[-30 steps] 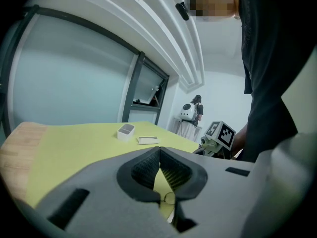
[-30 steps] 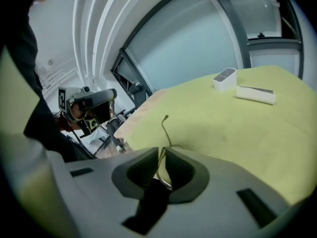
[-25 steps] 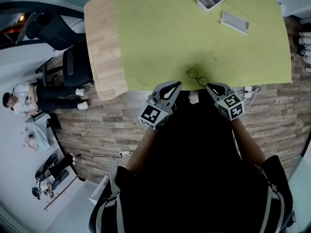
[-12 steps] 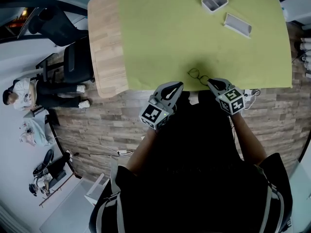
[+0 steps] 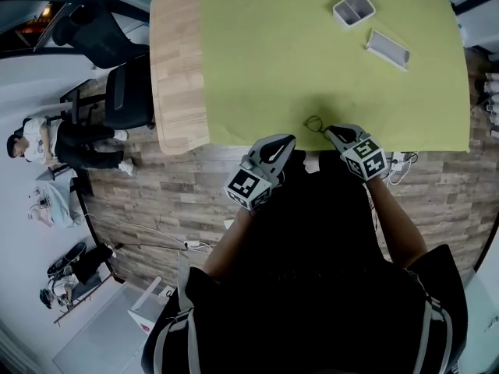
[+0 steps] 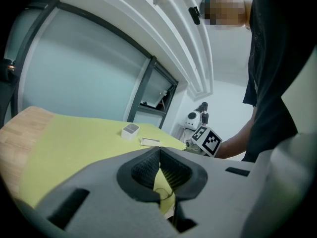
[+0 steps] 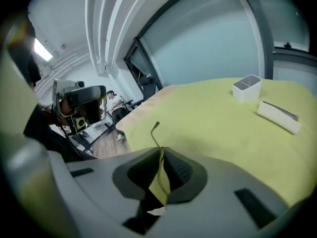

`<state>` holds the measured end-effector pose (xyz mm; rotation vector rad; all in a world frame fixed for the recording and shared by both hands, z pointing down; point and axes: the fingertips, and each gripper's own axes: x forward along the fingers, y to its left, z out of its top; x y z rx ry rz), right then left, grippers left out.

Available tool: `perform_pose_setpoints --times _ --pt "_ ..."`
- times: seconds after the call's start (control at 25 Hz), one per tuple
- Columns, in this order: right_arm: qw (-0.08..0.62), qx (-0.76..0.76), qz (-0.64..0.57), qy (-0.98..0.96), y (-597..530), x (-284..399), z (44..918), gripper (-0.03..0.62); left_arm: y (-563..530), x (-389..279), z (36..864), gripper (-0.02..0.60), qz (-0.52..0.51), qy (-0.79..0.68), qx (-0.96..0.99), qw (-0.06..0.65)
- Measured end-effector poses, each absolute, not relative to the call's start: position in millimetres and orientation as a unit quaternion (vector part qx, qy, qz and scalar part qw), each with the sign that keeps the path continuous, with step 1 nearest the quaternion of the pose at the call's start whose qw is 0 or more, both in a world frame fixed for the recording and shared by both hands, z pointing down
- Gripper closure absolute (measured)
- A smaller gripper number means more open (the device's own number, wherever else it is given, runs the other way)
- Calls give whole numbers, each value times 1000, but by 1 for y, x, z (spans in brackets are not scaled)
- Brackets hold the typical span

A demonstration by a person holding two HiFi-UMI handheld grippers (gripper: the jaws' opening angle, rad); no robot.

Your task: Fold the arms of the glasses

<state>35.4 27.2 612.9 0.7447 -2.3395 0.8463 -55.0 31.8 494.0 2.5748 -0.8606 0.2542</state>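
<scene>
Thin wire-frame glasses (image 5: 315, 123) lie on the green mat (image 5: 312, 53) close to the table's near edge. My right gripper (image 5: 330, 133) reaches them from the right. In the right gripper view its jaws (image 7: 161, 155) are shut on one thin arm of the glasses (image 7: 155, 132), whose curved tip sticks up beyond the pads. My left gripper (image 5: 285, 142) hovers just off the table edge, left of the glasses, shut and holding nothing (image 6: 159, 155). Part of the glasses (image 6: 167, 194) shows below its pads.
A white two-part tray (image 5: 353, 9) and a white oblong case (image 5: 387, 48) sit at the far right of the mat. Bare wood tabletop (image 5: 178, 68) runs along the left. An office chair (image 5: 129, 92) and a seated person (image 5: 47, 142) are off to the left.
My right gripper has moved a little forward and left, up to the glasses, and now holds one arm. The left gripper has hardly moved.
</scene>
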Motion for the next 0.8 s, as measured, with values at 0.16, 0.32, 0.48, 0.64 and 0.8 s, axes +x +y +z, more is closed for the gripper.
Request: perform_pose_setpoints --times 0.16,0.32,0.48,0.64,0.8 --pt "274 270 316 -867 23 27 616 555 31 -56 492 563 83 -310 925 205" --pt "274 272 321 -865 21 22 620 555 31 -56 491 563 78 -308 925 207" --pt "281 269 321 -863 18 16 624 554 32 -55 490 563 76 -307 925 209" --pt "286 261 322 -864 15 7 628 555 30 -57 492 563 75 -308 925 212" --pt "294 258 318 -864 13 1 634 554 29 -62 494 563 75 -311 923 215"
